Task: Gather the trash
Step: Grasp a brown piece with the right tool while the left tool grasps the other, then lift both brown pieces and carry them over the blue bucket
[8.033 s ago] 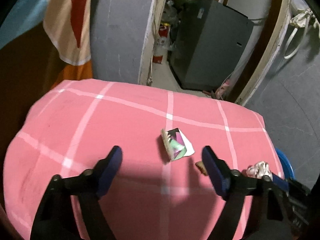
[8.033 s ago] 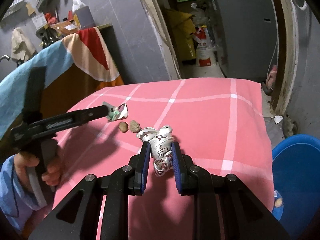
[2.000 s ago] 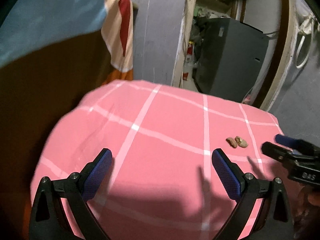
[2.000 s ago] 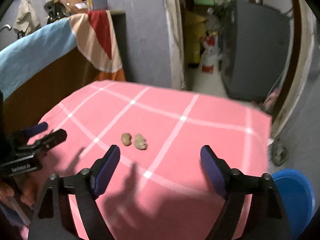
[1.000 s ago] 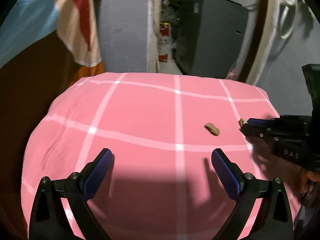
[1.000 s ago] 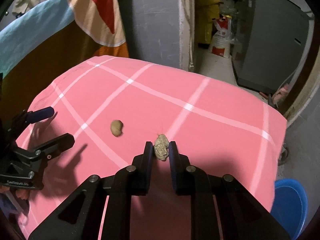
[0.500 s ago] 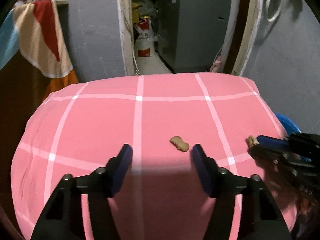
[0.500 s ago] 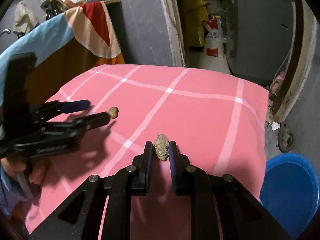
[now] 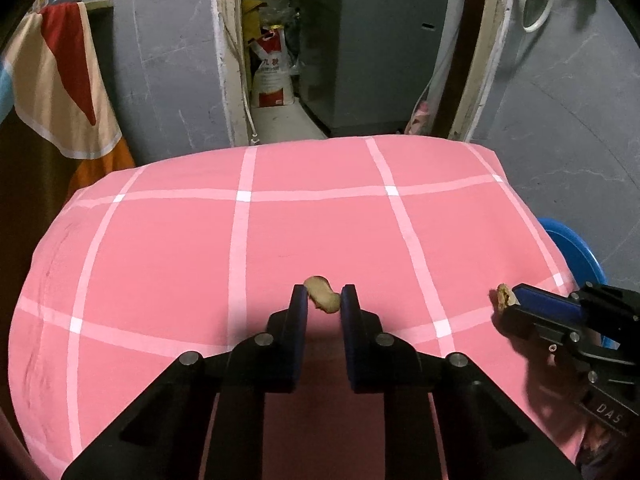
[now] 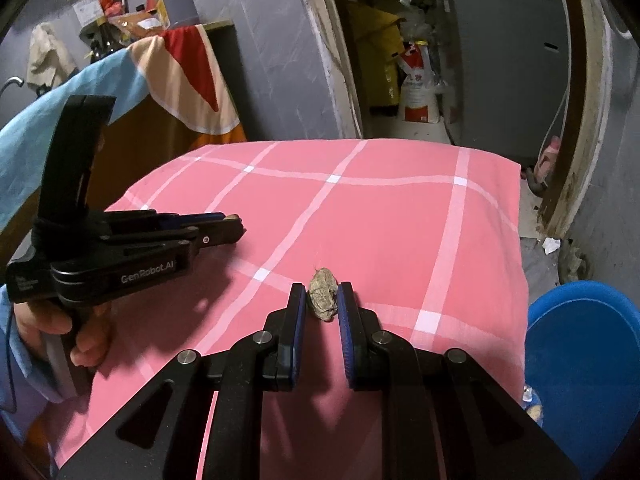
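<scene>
My left gripper point(image 9: 323, 300) is shut on a tan peanut shell point(image 9: 322, 299), low over the pink checked cloth point(image 9: 168, 248). My right gripper point(image 10: 322, 300) is shut on a grey-brown shell piece point(image 10: 322, 293) above the cloth's right part. In the left wrist view the right gripper point(image 9: 510, 304) shows at the right edge with its shell piece point(image 9: 503, 297) at its tip. In the right wrist view the left gripper point(image 10: 234, 230) shows at the left, held by a hand; its shell is hidden there.
A blue plastic basin point(image 10: 580, 364) sits on the floor beside the cloth's right edge, also in the left wrist view point(image 9: 576, 252). A striped towel point(image 9: 60, 92) hangs at the left. A doorway with a grey appliance point(image 9: 372, 48) and a sack point(image 9: 274, 76) lies behind.
My left gripper has moved onto the peanut shell and closed on it. My right gripper keeps holding its shell piece and has shifted little.
</scene>
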The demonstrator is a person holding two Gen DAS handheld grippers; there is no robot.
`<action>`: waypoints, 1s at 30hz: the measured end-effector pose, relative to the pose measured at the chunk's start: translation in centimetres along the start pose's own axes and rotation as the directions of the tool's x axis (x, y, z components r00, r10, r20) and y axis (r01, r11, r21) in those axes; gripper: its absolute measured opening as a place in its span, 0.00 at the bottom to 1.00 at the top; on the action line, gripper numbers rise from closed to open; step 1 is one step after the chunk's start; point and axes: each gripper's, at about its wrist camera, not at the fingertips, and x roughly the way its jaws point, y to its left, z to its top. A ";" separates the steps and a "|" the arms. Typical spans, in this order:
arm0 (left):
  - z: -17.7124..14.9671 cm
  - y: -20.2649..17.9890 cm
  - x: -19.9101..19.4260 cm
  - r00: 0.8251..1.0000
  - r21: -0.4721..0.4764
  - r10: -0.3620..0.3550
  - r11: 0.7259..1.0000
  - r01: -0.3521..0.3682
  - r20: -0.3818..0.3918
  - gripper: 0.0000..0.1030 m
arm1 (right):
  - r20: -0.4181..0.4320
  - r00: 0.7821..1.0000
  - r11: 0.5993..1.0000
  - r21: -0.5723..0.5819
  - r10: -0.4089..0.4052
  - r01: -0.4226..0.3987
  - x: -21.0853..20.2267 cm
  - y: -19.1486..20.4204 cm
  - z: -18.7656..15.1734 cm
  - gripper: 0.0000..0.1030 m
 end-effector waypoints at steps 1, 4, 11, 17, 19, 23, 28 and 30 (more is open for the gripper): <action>-0.1 -0.1 -0.1 1.000 0.002 0.000 1.000 0.000 0.003 0.12 | 0.004 1.000 1.000 0.002 -0.002 0.002 -0.1 0.0 -0.1 0.14; -0.4 -0.3 -0.5 1.000 0.012 -0.009 1.000 0.009 0.020 0.11 | 0.023 1.000 1.000 0.005 -0.007 0.007 -0.5 0.1 -0.6 0.14; -2.5 -1.9 -4.0 0.988 0.013 -0.035 0.999 0.033 0.153 0.11 | 0.112 0.993 1.000 -0.008 -0.029 0.030 -2.1 0.6 -2.5 0.14; -5.1 -3.8 -7.0 0.955 -0.021 -0.090 0.995 0.100 0.284 0.11 | 0.264 0.964 0.999 -0.020 -0.043 0.050 -5.3 1.2 -3.8 0.14; -5.7 -4.9 -8.3 0.934 -0.021 -0.102 0.993 0.115 0.342 0.11 | 0.322 0.946 0.998 -0.025 -0.046 0.057 -6.7 1.5 -4.3 0.14; -6.5 -6.1 -10.7 0.884 -0.023 -0.132 0.987 0.158 0.448 0.11 | 0.443 0.894 0.997 -0.019 -0.063 0.080 -9.8 1.6 -5.4 0.14; -7.4 -9.1 -13.1 0.819 0.016 -0.151 0.985 0.171 0.554 0.11 | 0.590 0.799 0.991 0.010 -0.114 0.134 -13.9 1.4 -6.9 0.14; -7.7 -10.0 -13.9 0.798 0.029 -0.159 0.984 0.175 0.582 0.12 | 0.636 0.759 0.987 0.023 -0.138 0.160 -15.4 1.3 -7.6 0.14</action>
